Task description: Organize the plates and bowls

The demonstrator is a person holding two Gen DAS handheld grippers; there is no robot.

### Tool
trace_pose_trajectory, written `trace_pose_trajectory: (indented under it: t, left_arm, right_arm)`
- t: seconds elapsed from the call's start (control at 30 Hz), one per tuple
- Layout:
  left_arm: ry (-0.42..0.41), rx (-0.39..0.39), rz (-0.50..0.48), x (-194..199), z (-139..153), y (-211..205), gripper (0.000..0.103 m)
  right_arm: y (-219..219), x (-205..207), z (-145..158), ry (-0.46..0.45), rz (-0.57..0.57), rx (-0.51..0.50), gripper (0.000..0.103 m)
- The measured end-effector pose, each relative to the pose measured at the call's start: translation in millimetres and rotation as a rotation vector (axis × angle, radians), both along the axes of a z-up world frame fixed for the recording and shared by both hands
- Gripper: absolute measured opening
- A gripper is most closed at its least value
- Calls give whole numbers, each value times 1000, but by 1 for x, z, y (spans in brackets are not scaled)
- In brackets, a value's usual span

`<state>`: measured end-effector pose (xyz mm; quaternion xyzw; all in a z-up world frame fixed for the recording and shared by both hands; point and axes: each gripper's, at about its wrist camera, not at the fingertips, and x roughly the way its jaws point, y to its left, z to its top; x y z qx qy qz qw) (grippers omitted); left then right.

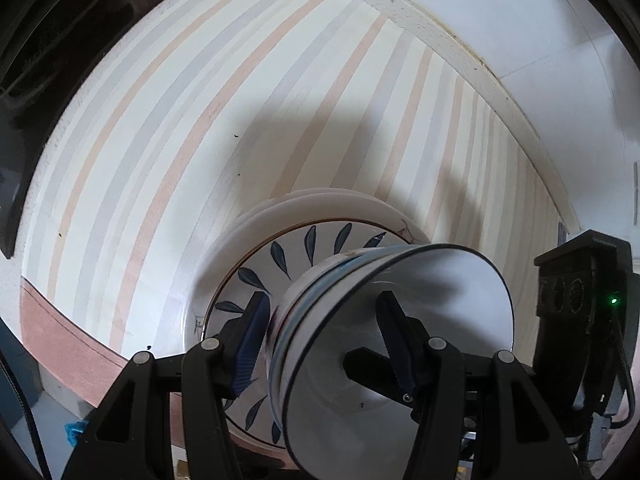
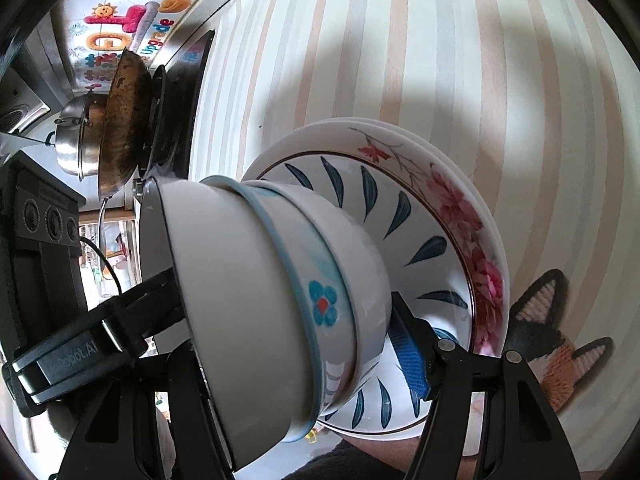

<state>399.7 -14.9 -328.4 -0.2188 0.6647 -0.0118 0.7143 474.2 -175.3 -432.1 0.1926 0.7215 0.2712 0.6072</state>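
Observation:
A stack of nested white bowls (image 2: 256, 292) with blue rims and a blue flower mark sits on a stack of plates (image 2: 404, 216); the top plate has dark blue leaf marks, the one under it red flowers. My left gripper (image 1: 324, 320) is shut on the bowl stack (image 1: 384, 320), one finger inside the top bowl and one outside. My right gripper (image 2: 288, 344) is shut on the same bowl stack from the other side, its blue-padded right finger (image 2: 408, 344) against the outer bowl wall; its left finger is hidden. The plates (image 1: 320, 216) rest on the striped countertop (image 1: 200, 120).
A stove with a dirty wok (image 2: 124, 120) and a steel pot (image 2: 76, 140) stands at the counter's far end. A fox-shaped mat (image 2: 560, 344) lies by the plates. A wall (image 1: 500, 12) borders the counter. The other gripper's body (image 1: 580, 284) is close at right.

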Motion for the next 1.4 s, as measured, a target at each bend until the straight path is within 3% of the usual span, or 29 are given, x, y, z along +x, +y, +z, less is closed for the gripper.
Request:
trace_pose_trajectory:
  t: [0.23,0.4,0.43,0.53,0.67,0.87,1.17,1.4]
  left_arm:
    - [-47,106,-39,-10,26,-8,53]
    - [-115,164,-77,-27,54,-10,53]
    - [-132,180,-84,-32,60,-9,56]
    - [-199,229,-106,-48,81,-8,81]
    - [-293,276,-133,-73,109,0,97]
    - [-417,299,-168,-112,149,12,100]
    - [-626,353,-191,-206,231,26,100]
    - [-711,371,-181,-280,264,28,100]
  right_arm:
    - [-2,-9,26,-98,20,-80,72]
    - [-10,-24,60,-212,12,-147,85]
    - [-12,-29,67,-233,8,-165,87]
    - [-18,-47,90,-294,-25,-209,92]
    - [-23,-76,126,-398,-85,-276,94]
    - [-19,-141,187,-560,-210,-350,97]
    - [-14,-242,258,-680,-337,-344,98]
    - [-13,-331,316,-812,-381,-371,98]
